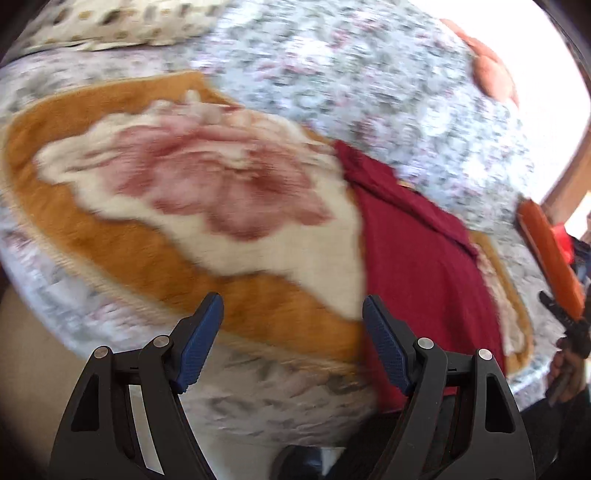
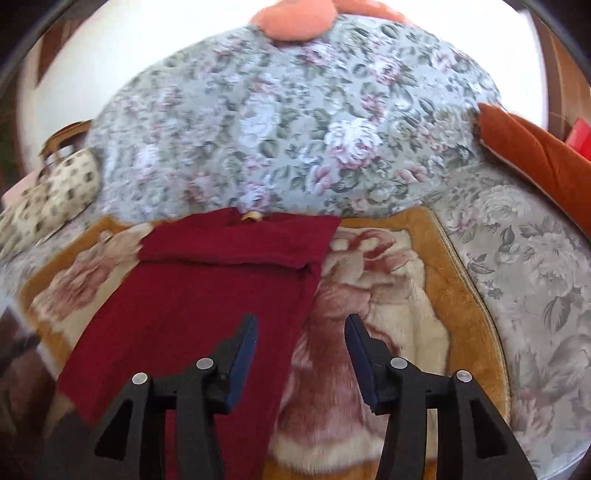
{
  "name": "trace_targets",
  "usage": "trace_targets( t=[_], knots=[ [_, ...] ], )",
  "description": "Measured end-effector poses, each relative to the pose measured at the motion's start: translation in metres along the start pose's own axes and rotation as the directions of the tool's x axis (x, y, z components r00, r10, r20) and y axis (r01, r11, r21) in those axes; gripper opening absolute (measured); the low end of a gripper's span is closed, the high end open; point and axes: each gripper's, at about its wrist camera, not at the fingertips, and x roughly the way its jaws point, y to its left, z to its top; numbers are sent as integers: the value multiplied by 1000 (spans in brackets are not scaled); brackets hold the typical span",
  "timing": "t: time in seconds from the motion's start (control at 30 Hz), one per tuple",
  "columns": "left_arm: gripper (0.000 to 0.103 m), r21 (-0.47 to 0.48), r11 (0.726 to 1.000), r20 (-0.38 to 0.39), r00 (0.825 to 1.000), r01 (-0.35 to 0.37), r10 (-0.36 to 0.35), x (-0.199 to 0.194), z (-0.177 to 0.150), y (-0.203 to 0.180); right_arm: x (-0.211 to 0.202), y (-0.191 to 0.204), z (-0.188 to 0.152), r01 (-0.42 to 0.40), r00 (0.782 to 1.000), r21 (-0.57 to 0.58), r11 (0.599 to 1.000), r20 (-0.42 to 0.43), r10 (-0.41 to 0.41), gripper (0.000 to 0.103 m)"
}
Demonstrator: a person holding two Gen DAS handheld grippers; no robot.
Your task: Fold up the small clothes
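Note:
A dark red knitted garment (image 2: 207, 295) lies flat on an orange and cream floral blanket (image 2: 391, 280) spread over a sofa seat; its top part is folded across. My right gripper (image 2: 301, 325) is open and empty, hovering over the garment's right edge. My left gripper (image 1: 293, 306) is open and empty, above the blanket (image 1: 192, 192) to the left of the garment (image 1: 417, 251). The left wrist view is blurred by motion.
The sofa (image 2: 295, 122) has grey floral upholstery. An orange cushion (image 2: 535, 155) lies at the right, a cream patterned pillow (image 2: 44, 199) at the left, a pink cushion (image 2: 295, 18) on the backrest. The other gripper's black handle (image 1: 569, 328) shows at the right edge.

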Motion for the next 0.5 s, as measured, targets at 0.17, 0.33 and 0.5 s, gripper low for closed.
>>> trace_targets(
  t=[0.17,0.33,0.5],
  knots=[
    [78,85,972,-87,974,217,-210,29,0,-42,-17,3,-39,-20,999,-20,1000,-46,19,50],
    [78,86,957,-238,939,277,-250,56,-31,-57,-25,20,-78,6,998,-103,995,-61,-12,50],
    [77,27,938,-261,908,345,-326,55,-39,-53,-19,11,-105,-23,993,-89,996,-119,13,50]
  ],
)
